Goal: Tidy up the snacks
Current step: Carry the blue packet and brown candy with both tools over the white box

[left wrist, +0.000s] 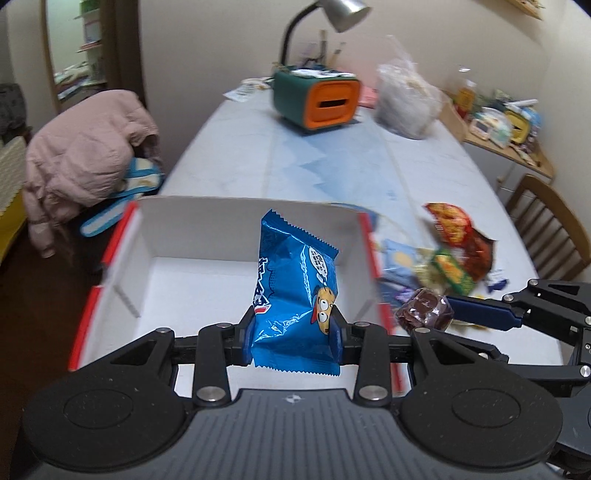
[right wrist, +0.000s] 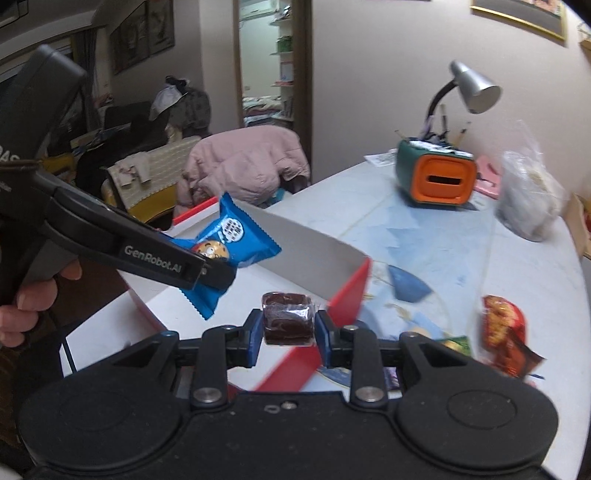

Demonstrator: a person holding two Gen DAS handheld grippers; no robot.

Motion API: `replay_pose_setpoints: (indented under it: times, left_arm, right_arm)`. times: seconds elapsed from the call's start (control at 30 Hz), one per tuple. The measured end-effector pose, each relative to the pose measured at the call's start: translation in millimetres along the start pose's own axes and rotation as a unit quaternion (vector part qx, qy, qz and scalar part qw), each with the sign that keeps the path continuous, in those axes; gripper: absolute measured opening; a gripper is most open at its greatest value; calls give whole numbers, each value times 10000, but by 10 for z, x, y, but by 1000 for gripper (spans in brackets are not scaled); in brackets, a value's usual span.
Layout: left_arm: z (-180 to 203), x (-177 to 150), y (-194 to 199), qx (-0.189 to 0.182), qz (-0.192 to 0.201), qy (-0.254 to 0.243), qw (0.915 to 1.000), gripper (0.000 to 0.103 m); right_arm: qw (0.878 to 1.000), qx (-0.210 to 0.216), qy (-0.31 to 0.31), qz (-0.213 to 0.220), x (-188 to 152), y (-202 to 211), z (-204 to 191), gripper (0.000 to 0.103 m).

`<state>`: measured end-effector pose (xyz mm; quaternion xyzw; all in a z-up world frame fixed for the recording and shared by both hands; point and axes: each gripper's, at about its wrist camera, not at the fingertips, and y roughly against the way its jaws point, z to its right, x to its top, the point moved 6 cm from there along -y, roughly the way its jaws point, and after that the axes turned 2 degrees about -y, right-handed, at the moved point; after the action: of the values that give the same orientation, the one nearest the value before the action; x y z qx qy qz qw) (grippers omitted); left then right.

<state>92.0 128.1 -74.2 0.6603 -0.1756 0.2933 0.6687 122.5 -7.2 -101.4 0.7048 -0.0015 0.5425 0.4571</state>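
My left gripper (left wrist: 295,338) is shut on a blue snack packet (left wrist: 295,291) and holds it upright above a white cardboard box with red outer sides (left wrist: 122,266). The same blue packet (right wrist: 225,240) and the left gripper (right wrist: 218,275) show at the left of the right wrist view. My right gripper (right wrist: 288,332) is shut on a small brown wrapped cake (right wrist: 287,323), just over the box's red corner (right wrist: 351,291). In the left wrist view that cake (left wrist: 424,308) hangs right of the box, in the right gripper (left wrist: 445,314).
Loose snack packets (left wrist: 456,240) lie on the table (left wrist: 332,166) right of the box, a red one (right wrist: 504,328) among them. An orange and green organiser (left wrist: 316,98) with a desk lamp (left wrist: 340,13), and a clear plastic bag (left wrist: 406,103), stand at the far end. A chair with a pink jacket (left wrist: 85,158) is at the left.
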Motion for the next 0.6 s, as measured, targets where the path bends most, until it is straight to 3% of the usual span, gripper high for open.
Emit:
replay_pose_setpoints:
  times: [0.27,0.6]
  left_arm:
    - [-573,-81,-185,418,-233,167,9987,36]
    - [-872,-113,-633,596,-750,15,9954,36]
  right_arm:
    - [9991,95,299,-299,66,-492,-319,28]
    - [9956,29,258,-901,-12,-1076,-388,28]
